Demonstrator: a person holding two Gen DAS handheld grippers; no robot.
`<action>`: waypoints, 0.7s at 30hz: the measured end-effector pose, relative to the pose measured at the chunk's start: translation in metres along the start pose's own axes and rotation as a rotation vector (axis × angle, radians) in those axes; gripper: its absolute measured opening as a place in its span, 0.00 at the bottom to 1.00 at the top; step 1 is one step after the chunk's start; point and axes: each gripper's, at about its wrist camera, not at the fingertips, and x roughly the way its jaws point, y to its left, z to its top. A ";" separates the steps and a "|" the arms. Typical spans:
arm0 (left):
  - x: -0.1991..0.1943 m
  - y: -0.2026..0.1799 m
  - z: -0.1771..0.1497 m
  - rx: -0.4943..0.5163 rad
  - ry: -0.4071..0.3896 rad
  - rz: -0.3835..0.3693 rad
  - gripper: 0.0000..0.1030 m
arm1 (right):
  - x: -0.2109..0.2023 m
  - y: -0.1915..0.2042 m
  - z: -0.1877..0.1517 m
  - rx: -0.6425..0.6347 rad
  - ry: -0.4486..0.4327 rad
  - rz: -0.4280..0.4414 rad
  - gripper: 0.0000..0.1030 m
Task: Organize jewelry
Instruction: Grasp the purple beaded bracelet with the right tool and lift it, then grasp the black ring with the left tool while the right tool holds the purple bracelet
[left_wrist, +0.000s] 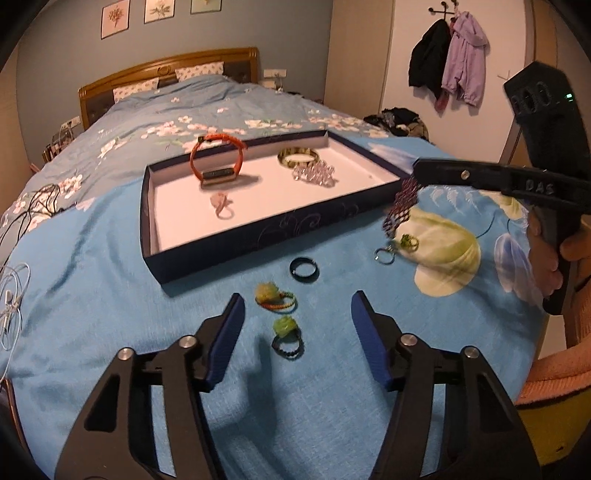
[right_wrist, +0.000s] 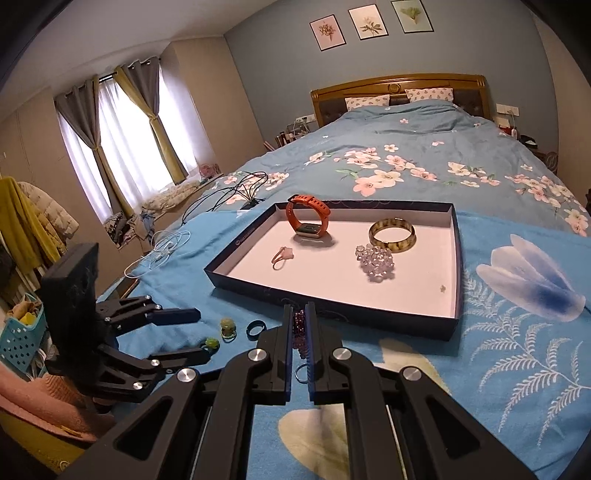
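A bedroom, curtains drawn at the window, and the work is laid out on a blue blanket (left_wrist: 110, 266) spread over the foot of the bed. A shallow dark tray (left_wrist: 258, 236) with a white floor sits on it, already holding an orange watch (right_wrist: 308, 218), a amber bangle (right_wrist: 392, 235), a clear bead bracelet (right_wrist: 375, 263) and a pink ring (right_wrist: 282, 256). The right tool (right_wrist: 299, 332) is pinched shut on a purple bead bracelet (left_wrist: 400, 206), which hangs limp below its tips, long axis roughly vertical, just off the tray's near right corner and clear of the blanket. From that tool the tray lies straight ahead at about 12 o'clock, its near wall just beyond the fingertips, so I would judge the coming move to be a short carry forward over the wall with the dangling end lifted enough not to snag. The left tool (left_wrist: 297, 314) hovers with its jaws spread wide and nothing in them, above two green bead rings (left_wrist: 275, 293) that lie between its fingers; a black ring (left_wrist: 304, 270) is at its 12 o'clock and a silver ring (left_wrist: 384, 255) at about 1 o'clock, near the hanging bracelet. All these are still outside the tray, so the job looks roughly half done.
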 end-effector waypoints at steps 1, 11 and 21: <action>0.003 0.001 0.000 -0.007 0.012 -0.001 0.48 | 0.000 -0.001 0.000 0.002 -0.001 0.001 0.05; 0.017 0.004 -0.004 -0.024 0.085 -0.008 0.20 | 0.001 -0.002 -0.002 0.012 0.002 0.003 0.05; 0.016 0.002 -0.006 -0.017 0.095 0.010 0.20 | 0.002 -0.002 -0.005 0.014 0.006 -0.001 0.05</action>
